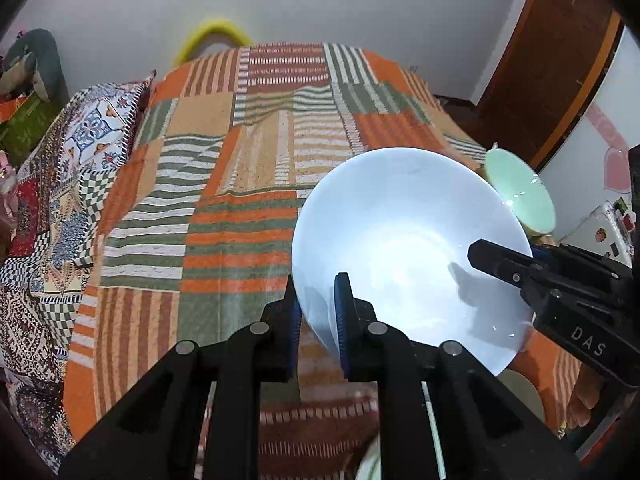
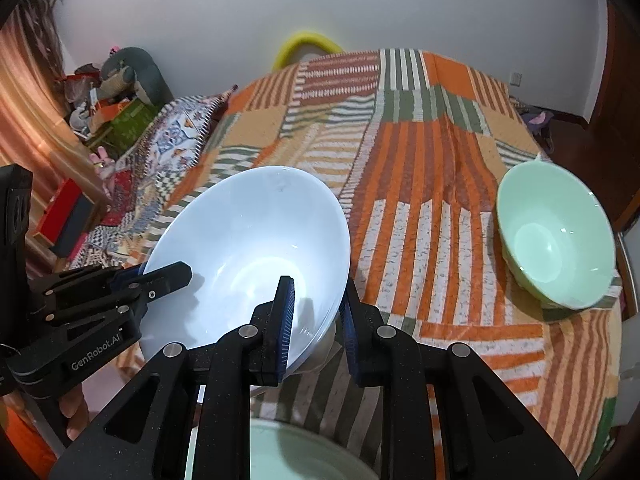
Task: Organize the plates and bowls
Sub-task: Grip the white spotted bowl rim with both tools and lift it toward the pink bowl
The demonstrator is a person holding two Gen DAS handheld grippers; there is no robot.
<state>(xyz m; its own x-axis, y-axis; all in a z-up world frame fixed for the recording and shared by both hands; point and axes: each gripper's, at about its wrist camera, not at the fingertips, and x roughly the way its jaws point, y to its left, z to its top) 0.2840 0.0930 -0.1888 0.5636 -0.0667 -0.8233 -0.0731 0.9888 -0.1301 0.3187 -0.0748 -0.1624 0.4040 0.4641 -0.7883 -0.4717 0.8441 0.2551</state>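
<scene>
Both grippers clamp the white bowl (image 2: 244, 252) by opposite sides of its rim, the left gripper (image 1: 318, 320) and the right gripper (image 2: 316, 320) each with narrow fingers pinching the wall, holding it tilted above the near edge of the bed (image 1: 248, 184). To carry it well, I judge both hands should rise and travel together so neither pinch twists or slips. White bowl and green bowl (image 2: 556, 236), which sits by the bed's right edge, both look empty; another pale green dish (image 2: 304, 456) shows just below the fingers.
</scene>
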